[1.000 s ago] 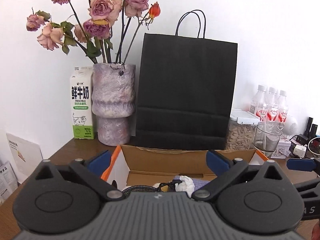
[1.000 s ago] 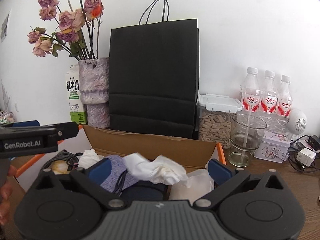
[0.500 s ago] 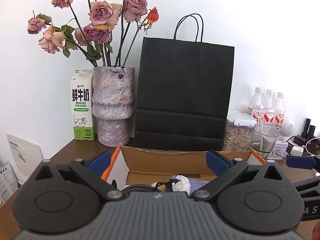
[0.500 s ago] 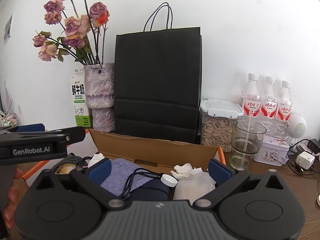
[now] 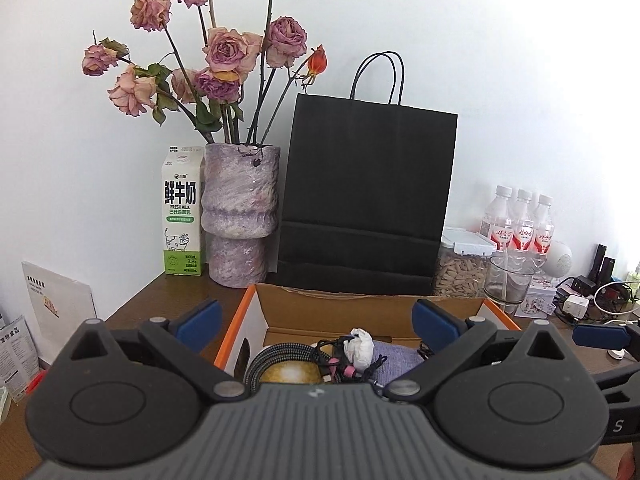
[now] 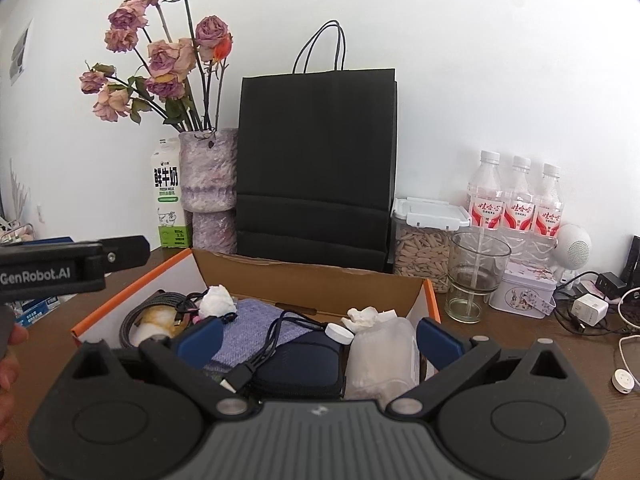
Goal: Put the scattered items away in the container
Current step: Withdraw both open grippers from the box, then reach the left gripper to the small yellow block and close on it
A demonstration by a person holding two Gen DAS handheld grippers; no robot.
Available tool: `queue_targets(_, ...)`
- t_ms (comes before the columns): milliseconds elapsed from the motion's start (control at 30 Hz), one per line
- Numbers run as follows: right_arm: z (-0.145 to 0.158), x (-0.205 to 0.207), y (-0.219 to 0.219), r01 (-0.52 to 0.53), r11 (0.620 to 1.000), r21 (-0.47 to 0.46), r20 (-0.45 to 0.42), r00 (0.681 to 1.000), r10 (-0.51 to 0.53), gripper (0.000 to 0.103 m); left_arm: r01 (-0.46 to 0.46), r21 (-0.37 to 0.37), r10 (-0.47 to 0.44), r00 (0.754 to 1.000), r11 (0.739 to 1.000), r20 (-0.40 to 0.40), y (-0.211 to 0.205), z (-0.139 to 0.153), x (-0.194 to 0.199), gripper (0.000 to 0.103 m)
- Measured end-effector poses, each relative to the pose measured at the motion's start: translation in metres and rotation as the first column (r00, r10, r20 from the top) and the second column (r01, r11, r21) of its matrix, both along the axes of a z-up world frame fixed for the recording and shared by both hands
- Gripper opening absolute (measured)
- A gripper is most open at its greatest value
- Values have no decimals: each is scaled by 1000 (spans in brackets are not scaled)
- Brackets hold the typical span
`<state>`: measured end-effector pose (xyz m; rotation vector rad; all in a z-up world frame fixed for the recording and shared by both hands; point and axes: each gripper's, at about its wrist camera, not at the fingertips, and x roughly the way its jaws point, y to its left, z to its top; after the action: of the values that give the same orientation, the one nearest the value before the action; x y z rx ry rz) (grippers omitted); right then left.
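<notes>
Cardboard box with orange rim [image 6: 425,297] sits on our brown wooden table [image 6: 500,344], already holding crumpled tissues, cables, a pouch. Left gripper [image 5: 316,322] and right gripper [image 6: 318,340] both gape apart, empty. We judge tidying nearly finished; next, check for strays.

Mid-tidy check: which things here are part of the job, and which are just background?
Job:
open cardboard box with orange edges
crumpled white tissue
dark blue pouch
braided grey cable coil

Background:
black paper bag
purple vase of dried roses
milk carton
three water bottles
</notes>
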<state>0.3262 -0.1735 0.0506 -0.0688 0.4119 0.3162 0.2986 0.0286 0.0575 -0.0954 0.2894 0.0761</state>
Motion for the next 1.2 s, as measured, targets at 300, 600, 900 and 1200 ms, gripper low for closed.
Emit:
queue_targets(300, -7, -47, -11, 8, 1000, -22, -35, 999, -8, 103, 0, -12, 0, 1000, 1000, -29, 5, -3, -47, 103)
queue_targets(600, -27, -88, -25, 9, 999, -38, -94, 995, -13, 103, -29, -5, 28, 995, 1000, -94, 13, -18, -82, 103)
queue_targets(900, -47, -108, -37, 9, 999, -42, -143, 990, -15, 103, -60, 11, 61, 979, 998, -193, 19, -45, -102, 103)
queue_targets(1200, -61, -109, -42, 2, 999, -33, -175, 985, -8, 103, 9, 71, 15, 946, 997, -324, -8, -76, -87, 103)
